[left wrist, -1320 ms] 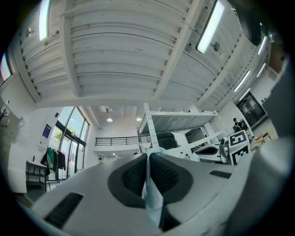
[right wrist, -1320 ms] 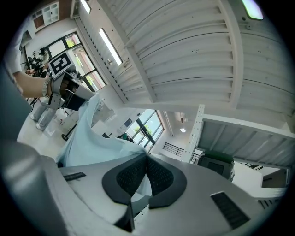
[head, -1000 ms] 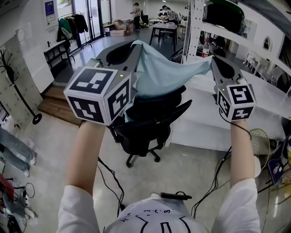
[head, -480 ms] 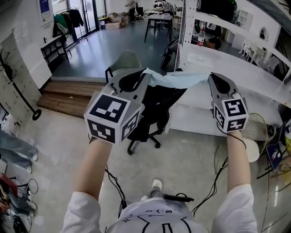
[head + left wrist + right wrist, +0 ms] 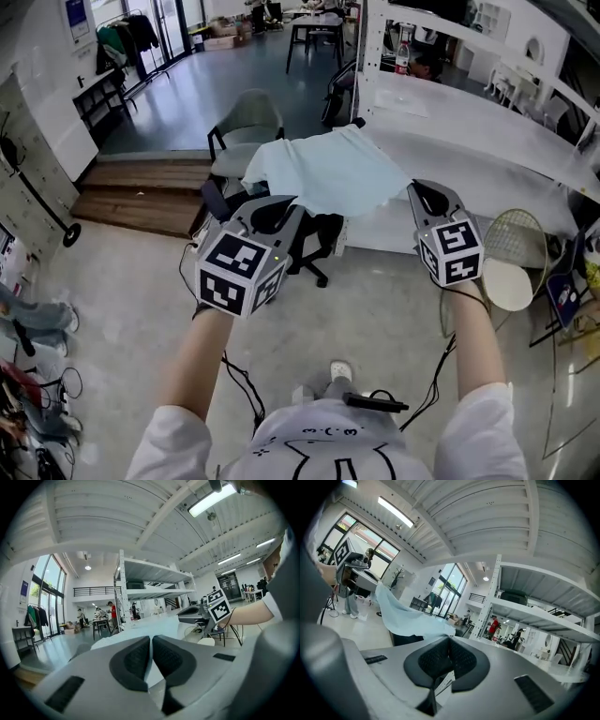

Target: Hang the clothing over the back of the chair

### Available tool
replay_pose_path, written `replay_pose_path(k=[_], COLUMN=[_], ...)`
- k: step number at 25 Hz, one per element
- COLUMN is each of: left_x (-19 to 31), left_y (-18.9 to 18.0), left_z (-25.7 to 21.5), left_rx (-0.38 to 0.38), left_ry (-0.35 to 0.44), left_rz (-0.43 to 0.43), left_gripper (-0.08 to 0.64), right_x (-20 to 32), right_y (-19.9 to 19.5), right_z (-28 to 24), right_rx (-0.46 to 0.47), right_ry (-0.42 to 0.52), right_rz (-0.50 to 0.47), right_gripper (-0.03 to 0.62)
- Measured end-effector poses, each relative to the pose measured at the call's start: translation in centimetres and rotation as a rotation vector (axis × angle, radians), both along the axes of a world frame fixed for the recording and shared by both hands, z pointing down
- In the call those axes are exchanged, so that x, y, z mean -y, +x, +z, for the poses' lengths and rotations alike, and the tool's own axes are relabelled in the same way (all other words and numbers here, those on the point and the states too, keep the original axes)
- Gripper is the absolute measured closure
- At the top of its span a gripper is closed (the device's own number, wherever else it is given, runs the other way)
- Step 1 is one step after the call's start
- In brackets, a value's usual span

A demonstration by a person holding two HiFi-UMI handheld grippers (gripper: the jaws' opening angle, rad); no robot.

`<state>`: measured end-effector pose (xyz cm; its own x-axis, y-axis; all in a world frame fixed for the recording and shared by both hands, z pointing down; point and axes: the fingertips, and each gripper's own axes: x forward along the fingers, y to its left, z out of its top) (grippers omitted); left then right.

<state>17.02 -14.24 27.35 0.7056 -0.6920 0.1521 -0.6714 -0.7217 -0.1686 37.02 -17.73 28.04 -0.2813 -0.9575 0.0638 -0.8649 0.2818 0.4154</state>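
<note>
Cloth, light blue, is draped over the top of the black chair and covers its back; only the lower part of the chair and its wheeled base show under it. The near edge of the cloth runs out toward both grippers.

Left gripper is at the cloth's near-left corner. In the left gripper view its jaws are together, with a thin strip of pale cloth pinched between the pads.

Right gripper is at the near-right corner. In the right gripper view its jaws are clamped on the cloth edge, and a small white tag shows in the gap under the pads. From there the cloth stretches across to the left gripper.

Both grippers point roughly level and sit lower than the chair top.

A white counter stands right behind the chair. A grey chair is further back, apart from the cloth.
</note>
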Motion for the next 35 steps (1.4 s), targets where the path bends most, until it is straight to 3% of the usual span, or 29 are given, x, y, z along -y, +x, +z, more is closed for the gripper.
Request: replay_pose_path(k=[5,12,26,32,35], left_x=[-0.4,-0.4,-1.6,-1.1,-0.4], left_y=[0.6,0.4,0.7,0.5,0.6], left_z=[4.6,10.0,18.7,21.4,21.9], left_rx=[0.019,0.032,0.066,0.061,0.073], left_ry=[-0.075,-0.198,-0.369,-0.392,-0.392], left_rz=[-0.002,-0.068,-0.186,-0.226,-0.248], left_gripper=[0.534,0.534,0.532,0.531,0.531], right_x=[-0.4,-1.1,-2.7,-2.2,-1.4], right_y=[0.2,0.0,0.3,0.6,0.2], right_z=[4.6,9.5,18.4,20.2,21.0], right_rx=[0.018,0.032,0.022,0.034,-0.003], right_ry=[-0.079,-0.183,-0.352,-0.367,-0.386], right_rz=[-0.020,-0.067,-0.163,-0.174,-0.191], right_gripper=[0.569,0.570,0.569,0.569,0.569])
